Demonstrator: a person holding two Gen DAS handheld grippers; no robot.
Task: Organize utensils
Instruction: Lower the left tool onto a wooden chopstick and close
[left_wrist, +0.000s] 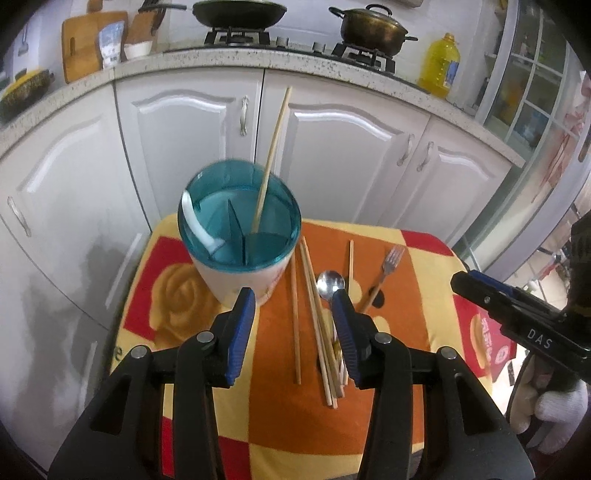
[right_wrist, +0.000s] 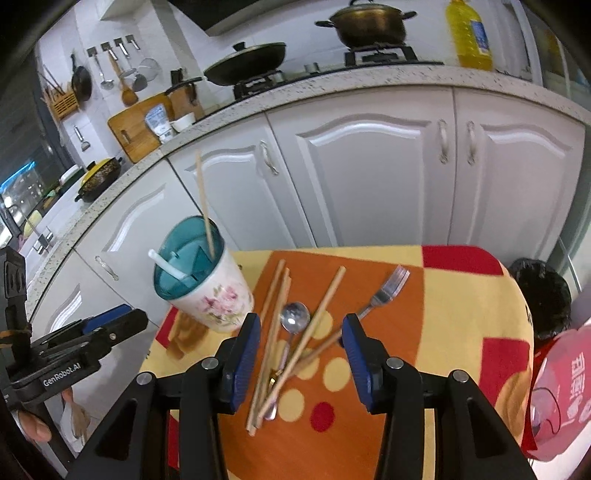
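Note:
A white floral utensil holder with a teal divided insert (left_wrist: 240, 236) (right_wrist: 201, 273) stands at the table's far left. One chopstick (left_wrist: 271, 155) (right_wrist: 205, 206) and a white spoon (left_wrist: 197, 229) (right_wrist: 166, 266) stand in it. Several wooden chopsticks (left_wrist: 317, 317) (right_wrist: 273, 339), a metal spoon (left_wrist: 330, 282) (right_wrist: 294, 316) and a fork (left_wrist: 388, 269) (right_wrist: 388, 291) lie on the cloth. My left gripper (left_wrist: 293, 310) is open and empty above the chopsticks. My right gripper (right_wrist: 301, 339) is open and empty over the same pile, and shows at the right of the left wrist view (left_wrist: 517, 321).
The small table has an orange, yellow and red cloth (left_wrist: 369, 406) (right_wrist: 424, 332). White kitchen cabinets (left_wrist: 332, 147) and a counter with a stove, wok and pot stand behind. A red bag (right_wrist: 561, 391) and a dark bin (right_wrist: 543, 295) are at the right.

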